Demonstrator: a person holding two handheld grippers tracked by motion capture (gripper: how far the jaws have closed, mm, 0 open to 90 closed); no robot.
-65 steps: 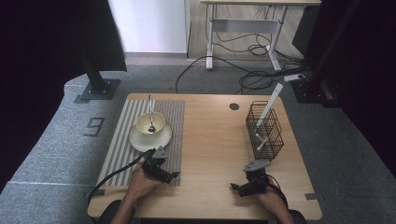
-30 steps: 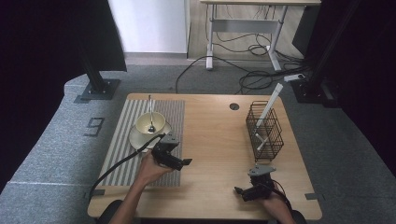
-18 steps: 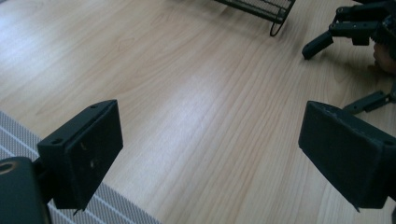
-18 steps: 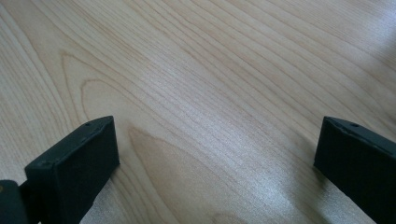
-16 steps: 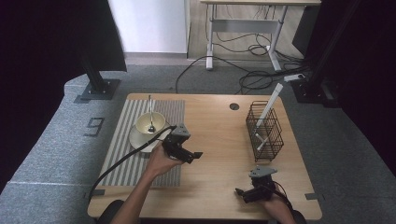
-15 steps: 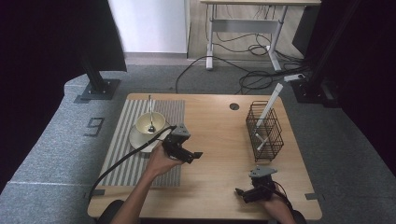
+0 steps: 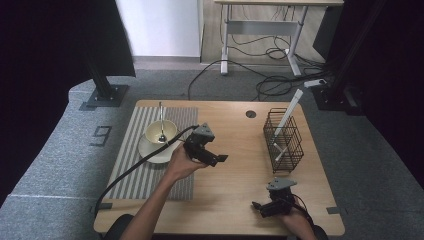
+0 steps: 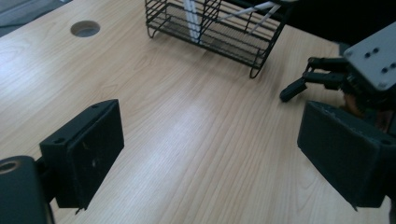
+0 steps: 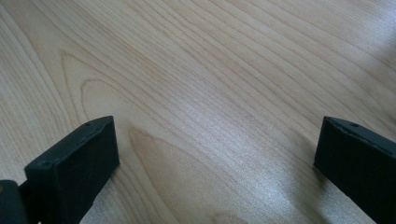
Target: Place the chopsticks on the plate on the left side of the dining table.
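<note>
One wooden table (image 7: 230, 200) carries everything here. On its left part lies a striped placemat (image 7: 145, 175), and at the far right stands a black wire basket (image 7: 283, 141) with white straws (image 7: 289, 109) leaning out of its top; in the left gripper view the basket (image 8: 219, 32) sits ahead across bare wood, near a round cable hole (image 8: 85, 28) in the tabletop. On the mat's far end rests a white saucer (image 7: 150, 151) bearing a cream cup (image 7: 161, 131), with a spoon (image 7: 161, 122) standing in the cup.

The left gripper (image 7: 214, 158) is held above the table just right of the cup and saucer, pointing toward the basket, its cable trailing back over the mat; its jaws stand wide apart with nothing between them, as the left gripper view (image 8: 210, 154) shows. The right gripper (image 7: 260, 207) sits low at the near right edge of the table, well apart from the basket, and its own view (image 9: 215, 158) shows the jaws spread wide over bare wood, gripping nothing.
</note>
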